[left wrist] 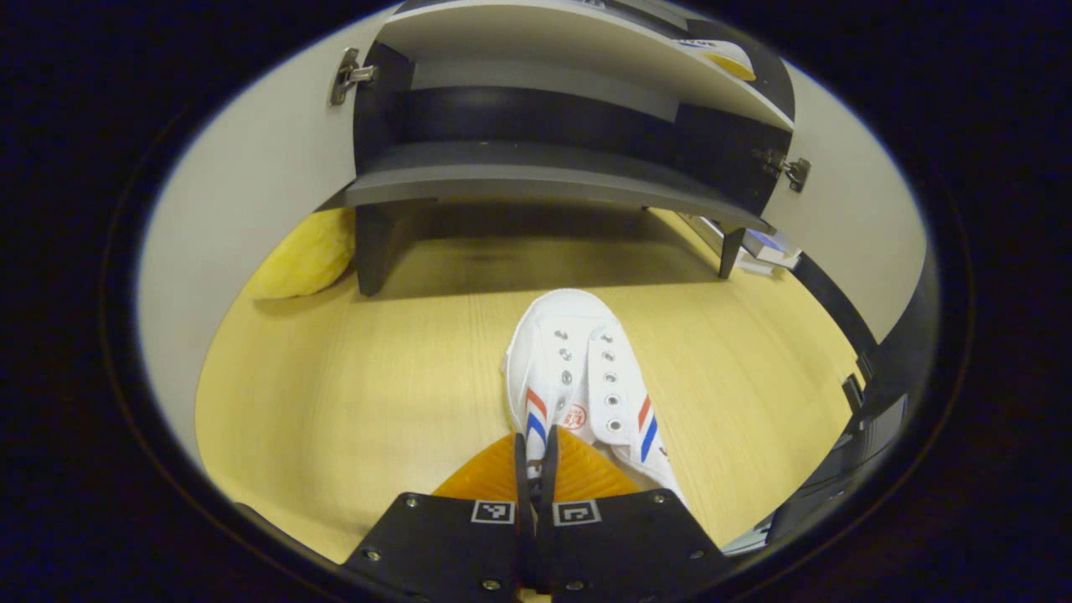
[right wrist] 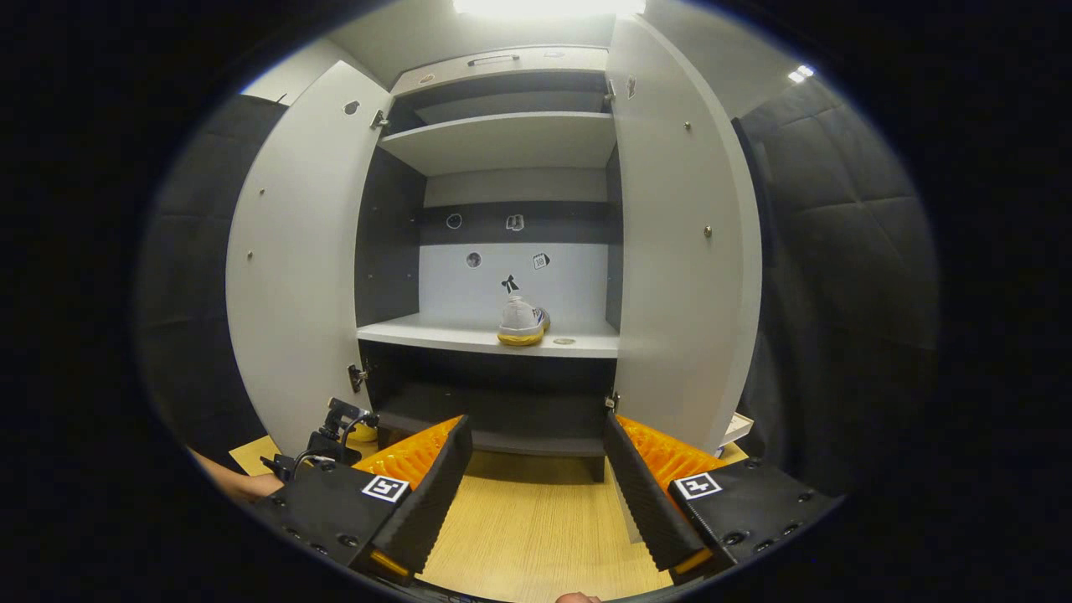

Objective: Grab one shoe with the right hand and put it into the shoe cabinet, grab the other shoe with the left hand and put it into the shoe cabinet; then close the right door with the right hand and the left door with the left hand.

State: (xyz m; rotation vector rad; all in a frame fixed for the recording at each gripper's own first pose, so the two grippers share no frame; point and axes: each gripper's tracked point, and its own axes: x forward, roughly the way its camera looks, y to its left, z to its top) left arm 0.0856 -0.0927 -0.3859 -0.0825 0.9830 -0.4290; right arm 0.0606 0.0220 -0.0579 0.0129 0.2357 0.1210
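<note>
A white shoe (left wrist: 578,368) with red and blue side stripes lies on the wooden floor (left wrist: 352,385), its toe toward the shoe cabinet (left wrist: 536,172). My left gripper (left wrist: 537,435) is shut on the shoe's collar edge at the heel end. The other white shoe (right wrist: 521,322) stands on the cabinet's middle shelf (right wrist: 469,337); its yellow sole also shows in the left gripper view (left wrist: 724,59). My right gripper (right wrist: 536,423) hangs open in front of the cabinet, nothing between its fingers. Both doors, left (right wrist: 293,276) and right (right wrist: 678,251), stand wide open.
A yellow soft object (left wrist: 306,255) lies by the cabinet's left leg. Flat items (left wrist: 766,247) sit on the floor behind the right door. The other gripper (right wrist: 335,431) and a forearm (right wrist: 230,481) show low on the left in the right gripper view.
</note>
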